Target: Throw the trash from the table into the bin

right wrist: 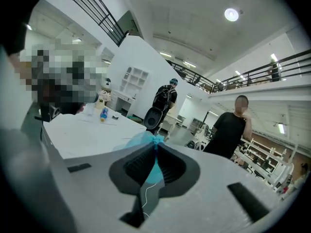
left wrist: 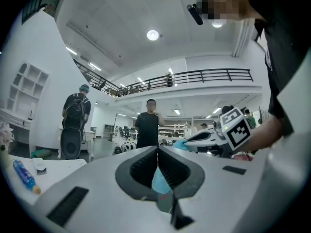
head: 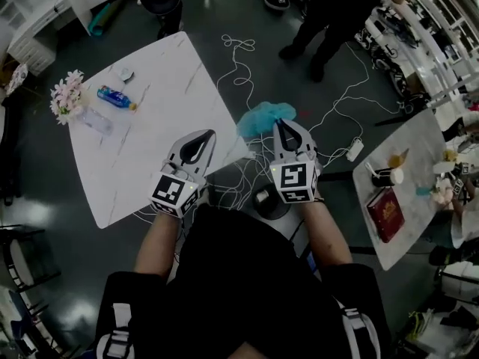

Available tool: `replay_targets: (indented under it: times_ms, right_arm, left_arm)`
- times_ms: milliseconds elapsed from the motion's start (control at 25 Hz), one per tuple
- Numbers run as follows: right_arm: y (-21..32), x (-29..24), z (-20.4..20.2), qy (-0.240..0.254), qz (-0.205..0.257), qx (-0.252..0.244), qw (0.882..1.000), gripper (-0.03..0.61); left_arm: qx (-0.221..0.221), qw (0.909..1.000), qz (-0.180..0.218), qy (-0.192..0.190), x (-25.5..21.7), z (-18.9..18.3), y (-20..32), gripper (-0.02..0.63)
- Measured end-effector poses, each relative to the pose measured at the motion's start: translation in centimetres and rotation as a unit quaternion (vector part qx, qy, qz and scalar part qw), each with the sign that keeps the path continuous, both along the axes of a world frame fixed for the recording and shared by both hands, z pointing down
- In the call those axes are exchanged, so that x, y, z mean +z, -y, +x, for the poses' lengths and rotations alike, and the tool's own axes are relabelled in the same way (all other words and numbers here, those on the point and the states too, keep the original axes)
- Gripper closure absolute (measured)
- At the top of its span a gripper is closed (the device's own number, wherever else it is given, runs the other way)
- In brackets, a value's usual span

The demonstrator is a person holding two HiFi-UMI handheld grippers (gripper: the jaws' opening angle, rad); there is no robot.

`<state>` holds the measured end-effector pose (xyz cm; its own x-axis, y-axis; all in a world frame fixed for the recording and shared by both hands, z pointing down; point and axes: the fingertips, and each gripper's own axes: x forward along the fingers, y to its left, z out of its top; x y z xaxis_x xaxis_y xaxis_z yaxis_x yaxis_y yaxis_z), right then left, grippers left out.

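Seen from above, a person holds a white two-jaw tool in each hand over a dark grey floor strewn with white cables [head: 243,62].

The right claw [head: 283,123] is pinched shut on a crumpled piece of thin teal-blue plastic trash [head: 263,117]. The plastic bunches out beyond the claw's tips, in the air just off the near right edge of a white marble-patterned counter [head: 172,126]. In the right gripper view the same teal plastic [right wrist: 140,141] sticks up above the closed claw [right wrist: 156,144] and also shows in the hollow behind its tips.

The left claw [head: 204,134] hovers over the counter's near corner, close beside the right one. Its jaws meet at the tips [left wrist: 158,148]. A pale blue patch shows in the hollow behind them; what it is cannot be told.

At the counter's far left end lie a blue plastic bottle with an orange cap [head: 114,97], a clear plastic bottle [head: 96,120], a bunch of pale pink flowers [head: 67,96] and a small crumpled wrapper [head: 126,74].

To the right stands a second white counter [head: 419,155] bearing a red book [head: 385,214].
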<state>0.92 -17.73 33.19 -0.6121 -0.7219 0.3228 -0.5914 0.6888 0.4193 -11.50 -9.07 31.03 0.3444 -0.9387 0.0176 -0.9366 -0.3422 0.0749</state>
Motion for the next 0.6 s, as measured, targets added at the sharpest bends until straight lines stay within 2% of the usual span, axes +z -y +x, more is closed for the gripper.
replay_targets:
  times_ms: [320, 480, 600]
  right_arm:
    - [-2.3, -0.1, 9.8, 0.004, 0.004, 0.068, 0.998, 0.561]
    - [-3.8, 0.9, 14.1, 0.038, -0.016, 0.084, 0.996, 0.561]
    - [-5.0, 2.6, 17.1, 0.042, -0.033, 0.097, 0.994, 0.561]
  left_arm:
    - [0.060, 0.9981, -0.008, -0.009, 0.8, 8.2, -0.6, 0.598]
    - [0.084, 0.9962, -0.023, -0.006, 2.0, 12.6, -1.8, 0.598]
    - [0.092, 0.9949, -0.042, -0.006, 3.5, 15.2, -3.0, 0.598]
